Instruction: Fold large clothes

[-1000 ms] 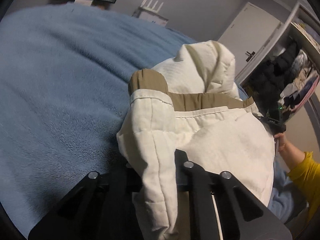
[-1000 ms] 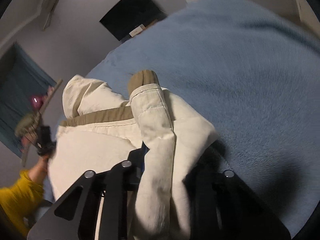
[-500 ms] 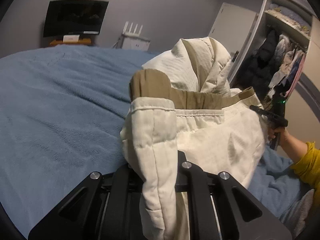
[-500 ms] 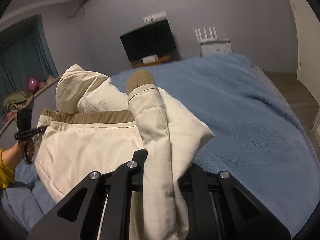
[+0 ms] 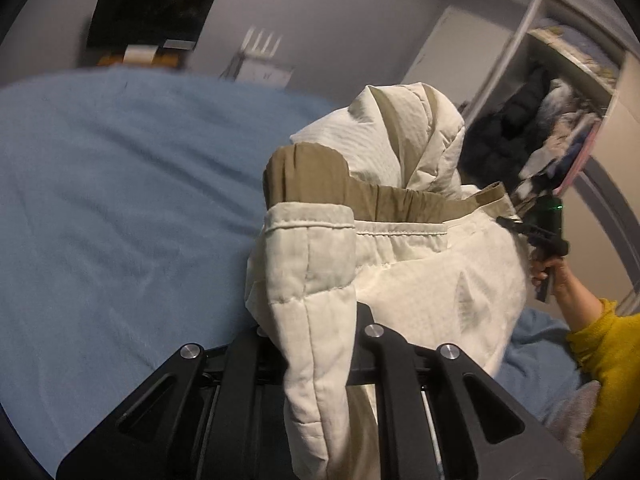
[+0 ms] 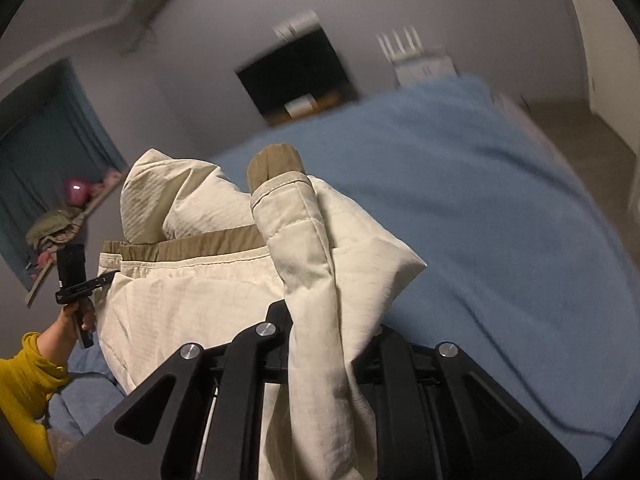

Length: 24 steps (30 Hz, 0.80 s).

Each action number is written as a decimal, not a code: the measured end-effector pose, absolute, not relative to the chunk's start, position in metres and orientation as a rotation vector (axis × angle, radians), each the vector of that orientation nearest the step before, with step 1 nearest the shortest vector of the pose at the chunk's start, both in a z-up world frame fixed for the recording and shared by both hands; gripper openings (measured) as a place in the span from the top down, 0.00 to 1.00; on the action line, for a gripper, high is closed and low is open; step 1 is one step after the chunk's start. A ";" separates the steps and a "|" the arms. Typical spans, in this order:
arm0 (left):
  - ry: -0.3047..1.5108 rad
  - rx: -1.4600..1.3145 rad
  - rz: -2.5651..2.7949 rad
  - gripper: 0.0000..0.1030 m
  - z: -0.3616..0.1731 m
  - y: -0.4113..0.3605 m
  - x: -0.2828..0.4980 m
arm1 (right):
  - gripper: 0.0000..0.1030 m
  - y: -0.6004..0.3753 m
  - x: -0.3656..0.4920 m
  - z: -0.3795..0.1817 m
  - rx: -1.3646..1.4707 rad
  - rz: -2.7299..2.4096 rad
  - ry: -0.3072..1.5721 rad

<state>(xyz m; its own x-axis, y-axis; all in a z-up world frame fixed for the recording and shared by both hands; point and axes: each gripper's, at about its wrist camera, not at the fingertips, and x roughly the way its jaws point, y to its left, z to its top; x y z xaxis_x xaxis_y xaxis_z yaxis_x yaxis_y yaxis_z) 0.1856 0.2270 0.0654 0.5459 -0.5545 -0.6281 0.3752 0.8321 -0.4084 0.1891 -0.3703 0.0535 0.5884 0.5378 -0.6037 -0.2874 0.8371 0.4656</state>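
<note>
A cream quilted jacket with tan lining and a hood hangs between my two grippers above a blue bed. My left gripper is shut on one sleeve and side of the jacket; the cuff stands up in front of the lens. My right gripper is shut on the other sleeve and side of the jacket. Each gripper shows in the other's view: the right one and the left one, both at the jacket's far edge. The fingertips are hidden in fabric.
The blue fleece blanket covers the bed below the jacket. A black TV and a white router stand at the far wall. An open wardrobe full of clothes is at the right.
Both grippers have lifted and tilted with the jacket still held, so the views swung from the bed up toward the far wall. The grips have not changed.
</note>
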 end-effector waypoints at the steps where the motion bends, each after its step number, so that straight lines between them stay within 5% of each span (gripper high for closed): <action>1: 0.849 -0.233 -0.541 0.88 0.054 0.227 0.193 | 0.91 -0.371 0.199 0.038 0.354 0.464 0.843; 10: 0.990 -0.246 -0.448 0.79 -0.028 0.227 0.269 | 0.84 -0.384 0.262 -0.061 0.462 0.318 1.020; 21: 1.012 -0.239 -0.415 0.60 -0.053 0.222 0.286 | 0.76 -0.384 0.262 -0.076 0.488 0.292 1.031; 23: 1.018 -0.192 -0.379 0.53 -0.046 0.217 0.282 | 0.67 -0.371 0.264 -0.066 0.430 0.268 1.034; 24: 1.013 -0.142 -0.336 0.41 -0.039 0.214 0.278 | 0.64 -0.367 0.261 -0.061 0.397 0.247 1.034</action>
